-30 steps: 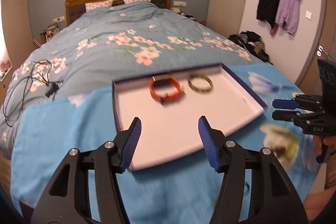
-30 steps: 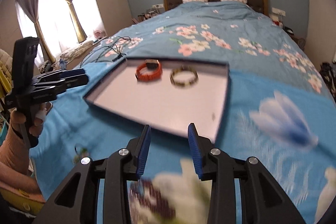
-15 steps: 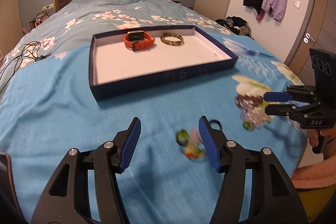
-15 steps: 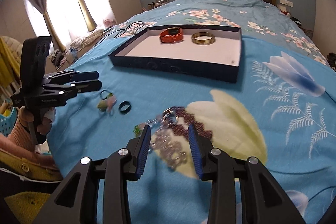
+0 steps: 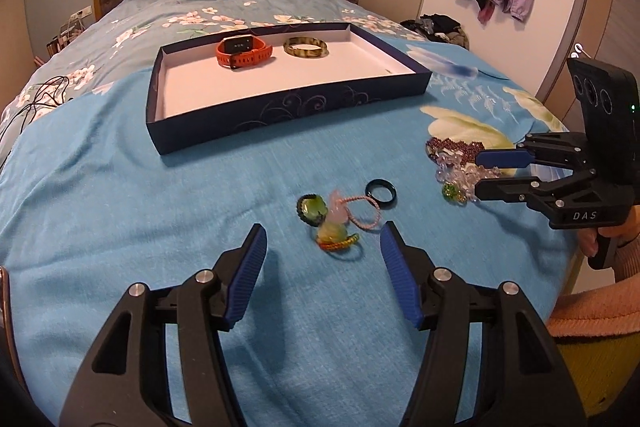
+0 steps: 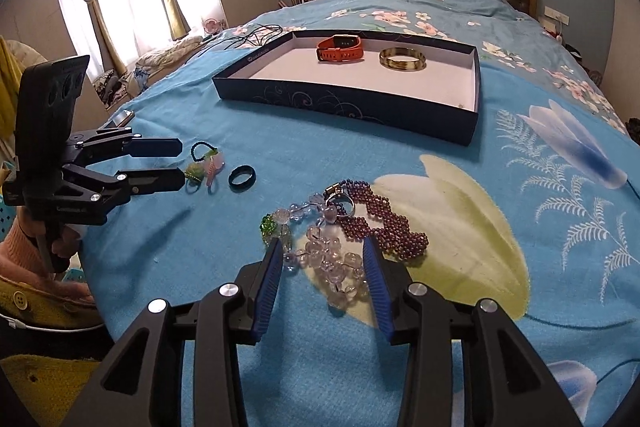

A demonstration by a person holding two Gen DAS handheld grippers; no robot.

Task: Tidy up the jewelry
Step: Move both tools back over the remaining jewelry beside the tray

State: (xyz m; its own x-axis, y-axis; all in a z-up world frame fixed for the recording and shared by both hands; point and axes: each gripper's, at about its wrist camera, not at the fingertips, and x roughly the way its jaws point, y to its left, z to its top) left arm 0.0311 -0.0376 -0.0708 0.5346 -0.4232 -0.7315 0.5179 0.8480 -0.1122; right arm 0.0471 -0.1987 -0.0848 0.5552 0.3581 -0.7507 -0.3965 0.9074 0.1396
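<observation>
Both grippers gape wide: left gripper near the hair ties, right gripper straddling the limp, probably slippery clear bead strand; pinch its bunched middle.

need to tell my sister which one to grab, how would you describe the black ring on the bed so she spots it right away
Start at the dark blue tray on the blue blanket, then look on the blanket in front of it, between the hair ties and the heap of beads. The black ring lies flat there by itself: a plain, solid black band, the only piece with no beads, stones or colour.
</observation>
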